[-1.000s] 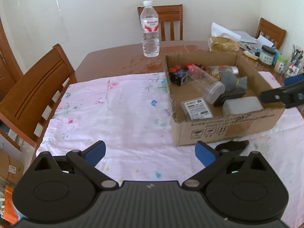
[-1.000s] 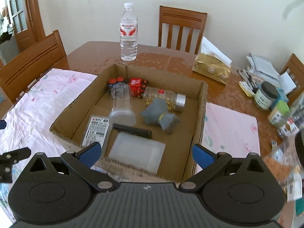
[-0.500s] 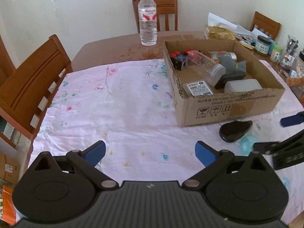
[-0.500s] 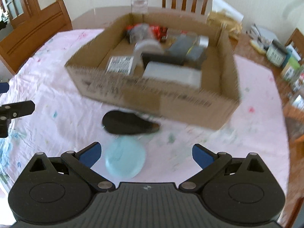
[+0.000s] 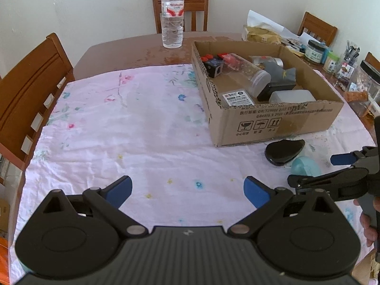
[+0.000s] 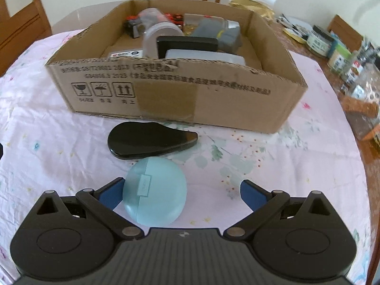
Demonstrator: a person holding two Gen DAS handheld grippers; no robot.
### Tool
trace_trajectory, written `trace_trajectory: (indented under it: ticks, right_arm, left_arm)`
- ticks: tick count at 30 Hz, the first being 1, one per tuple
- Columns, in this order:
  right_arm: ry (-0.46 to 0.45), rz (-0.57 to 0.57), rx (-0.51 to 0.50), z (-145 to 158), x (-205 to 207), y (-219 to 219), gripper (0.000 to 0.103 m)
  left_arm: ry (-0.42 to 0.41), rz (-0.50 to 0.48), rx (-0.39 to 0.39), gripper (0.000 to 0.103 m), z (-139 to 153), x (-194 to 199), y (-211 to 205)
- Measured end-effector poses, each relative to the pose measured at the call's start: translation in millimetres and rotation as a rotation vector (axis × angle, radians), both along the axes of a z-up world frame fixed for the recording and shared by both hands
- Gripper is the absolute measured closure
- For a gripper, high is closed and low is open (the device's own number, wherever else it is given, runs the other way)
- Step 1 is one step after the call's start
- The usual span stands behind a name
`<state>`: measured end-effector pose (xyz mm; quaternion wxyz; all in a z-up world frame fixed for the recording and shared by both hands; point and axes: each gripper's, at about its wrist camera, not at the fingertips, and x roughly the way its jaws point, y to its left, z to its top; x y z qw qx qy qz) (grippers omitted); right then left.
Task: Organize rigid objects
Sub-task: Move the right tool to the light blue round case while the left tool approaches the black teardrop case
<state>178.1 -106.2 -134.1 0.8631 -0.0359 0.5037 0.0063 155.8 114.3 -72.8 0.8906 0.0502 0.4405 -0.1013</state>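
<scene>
My right gripper [image 6: 181, 191] is spread wide around the pale blue case [image 6: 154, 191] on the desk, just in front of the black case [image 6: 149, 140] and cardboard box [image 6: 213, 99]. My left gripper [image 5: 187, 190] hangs spread, holding nothing.

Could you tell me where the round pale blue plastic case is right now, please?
In the right wrist view, the round pale blue plastic case lies on the pink floral tablecloth between the open right gripper fingers, nearer the left one.
</scene>
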Motion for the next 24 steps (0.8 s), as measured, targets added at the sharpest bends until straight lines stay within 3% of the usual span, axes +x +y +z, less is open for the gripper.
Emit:
trace_trajectory:
  ticks: [16, 24]
  right_arm:
    - [0.0, -0.049, 0.028, 0, -3, -37, 0.0]
    - [-0.007, 0.082, 0.032, 0, -2, -66, 0.0]
  left_arm:
    - [0.035, -0.033, 0.006, 0.003, -10, 16, -40]
    - [0.054, -0.03, 0.021, 0.003, -16, 23, -77]
